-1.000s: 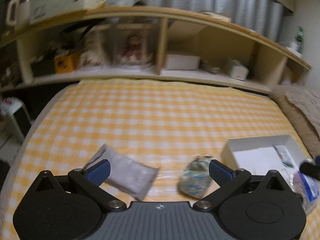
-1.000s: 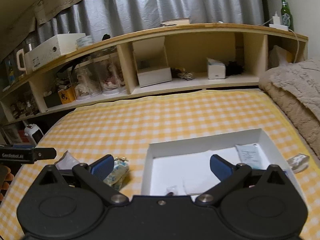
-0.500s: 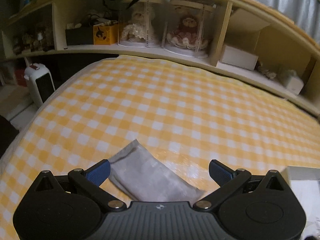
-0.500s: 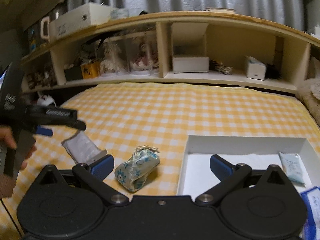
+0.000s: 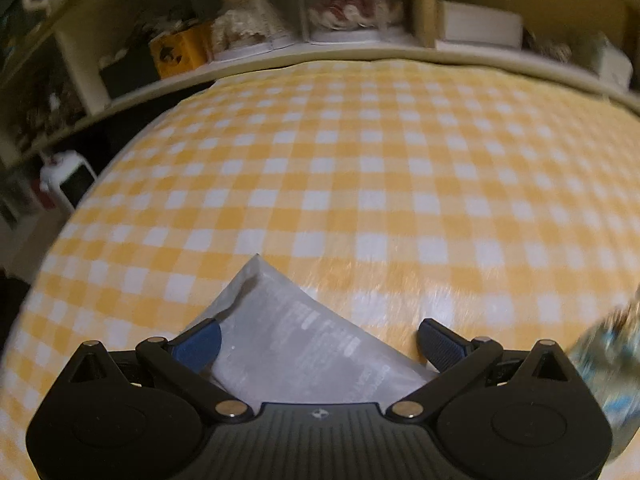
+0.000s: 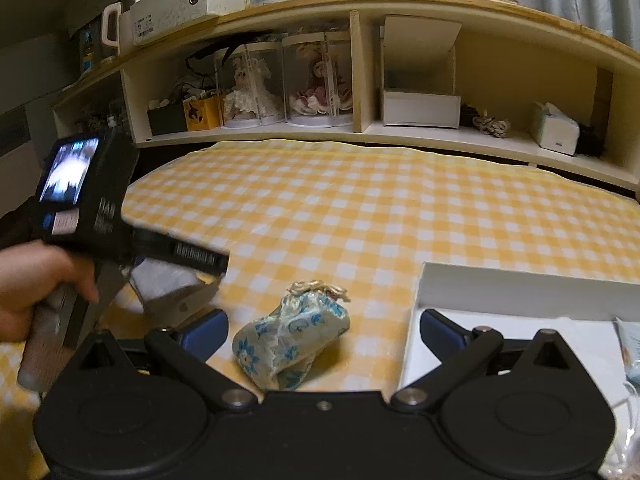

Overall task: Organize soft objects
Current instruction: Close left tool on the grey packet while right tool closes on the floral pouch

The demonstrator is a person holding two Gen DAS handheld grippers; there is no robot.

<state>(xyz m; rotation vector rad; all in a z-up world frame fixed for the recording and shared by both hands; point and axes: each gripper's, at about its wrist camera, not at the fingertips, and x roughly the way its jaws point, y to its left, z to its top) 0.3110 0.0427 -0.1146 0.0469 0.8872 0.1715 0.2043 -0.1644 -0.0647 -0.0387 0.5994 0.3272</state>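
A grey soft packet lies flat on the yellow checked cloth, between the spread fingers of my left gripper, which is open. The same packet shows in the right wrist view under the left tool. A blue-flowered fabric pouch with a cream tie lies between the fingers of my open right gripper, untouched. Its blurred edge shows at the right of the left wrist view. A white open box sits to the pouch's right, with a pale blue sachet inside.
A curved wooden shelf runs along the back with dolls in clear cases, small boxes and a tissue box. A hand holds the left tool at the left. A white heater stands on the floor beyond the cloth's left edge.
My left gripper has dropped lower and closer over the grey packet, which now lies between its fingers. My right gripper has swung left, bringing the flowered pouch between its fingers.
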